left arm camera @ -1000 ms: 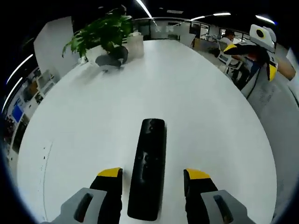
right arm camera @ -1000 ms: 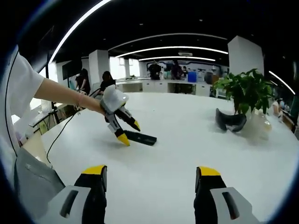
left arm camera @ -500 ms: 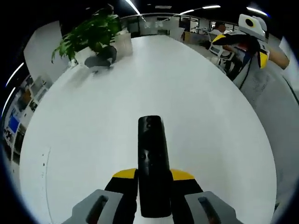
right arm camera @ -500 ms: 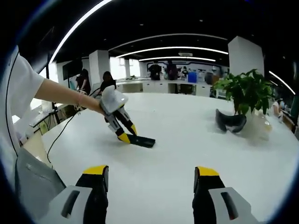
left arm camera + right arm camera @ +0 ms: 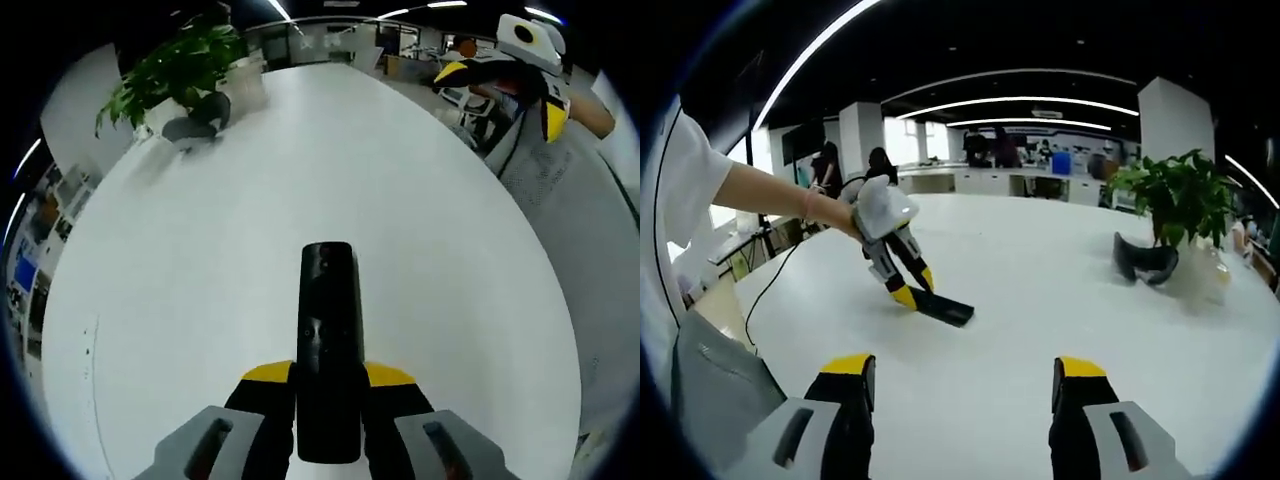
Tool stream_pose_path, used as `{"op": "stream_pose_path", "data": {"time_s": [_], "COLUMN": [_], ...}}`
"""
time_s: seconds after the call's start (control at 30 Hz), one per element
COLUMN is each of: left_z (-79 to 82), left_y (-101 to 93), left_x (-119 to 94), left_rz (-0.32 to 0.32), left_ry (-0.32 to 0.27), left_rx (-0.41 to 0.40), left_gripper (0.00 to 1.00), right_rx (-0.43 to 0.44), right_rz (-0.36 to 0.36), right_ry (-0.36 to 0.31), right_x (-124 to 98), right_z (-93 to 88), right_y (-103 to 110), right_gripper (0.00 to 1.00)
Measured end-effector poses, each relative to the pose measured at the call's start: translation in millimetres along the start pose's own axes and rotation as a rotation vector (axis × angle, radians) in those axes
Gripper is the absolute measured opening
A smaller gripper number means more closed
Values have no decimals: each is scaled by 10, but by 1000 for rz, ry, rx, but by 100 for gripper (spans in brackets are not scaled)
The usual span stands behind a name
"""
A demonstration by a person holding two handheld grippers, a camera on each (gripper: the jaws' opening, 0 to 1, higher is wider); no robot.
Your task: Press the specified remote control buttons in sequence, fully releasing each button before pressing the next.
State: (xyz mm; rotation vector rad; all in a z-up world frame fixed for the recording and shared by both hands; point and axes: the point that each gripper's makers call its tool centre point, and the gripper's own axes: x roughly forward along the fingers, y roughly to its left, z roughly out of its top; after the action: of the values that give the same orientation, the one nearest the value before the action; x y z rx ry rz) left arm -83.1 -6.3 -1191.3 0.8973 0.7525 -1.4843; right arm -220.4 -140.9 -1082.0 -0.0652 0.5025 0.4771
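Closed now, left tongs (image 5: 328, 372) grip the remote (image 5: 327, 345), long axis running up-frame; right tongs (image 5: 962, 368) open, lower frame.

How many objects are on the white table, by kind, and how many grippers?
Remote control: 1, black, clamped between the left gripper's jaws.
Potted plant: 1, at the table's far end.
Dark curved headset-like object: 1, beside the plant.
Grippers: 2; the right gripper is open and holds nothing.
Total: 3 objects on the table, plus 2 grippers.
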Motion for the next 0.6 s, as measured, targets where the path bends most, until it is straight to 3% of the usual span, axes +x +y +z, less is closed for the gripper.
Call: {"op": "stream_pose_path", "data": {"time_s": [0.6], "left_z": [18], "left_y": [-399], "left_x": [-22], "left_rz": [-4], "left_ry": [-34], "left_rx": [-18], "left_gripper": [24], "right_rx": [-58], "right_rz": [111], "right_ry": [79], "right_x": [140], "right_z": [-109], "right_y": [217], "right_gripper": [62]}}
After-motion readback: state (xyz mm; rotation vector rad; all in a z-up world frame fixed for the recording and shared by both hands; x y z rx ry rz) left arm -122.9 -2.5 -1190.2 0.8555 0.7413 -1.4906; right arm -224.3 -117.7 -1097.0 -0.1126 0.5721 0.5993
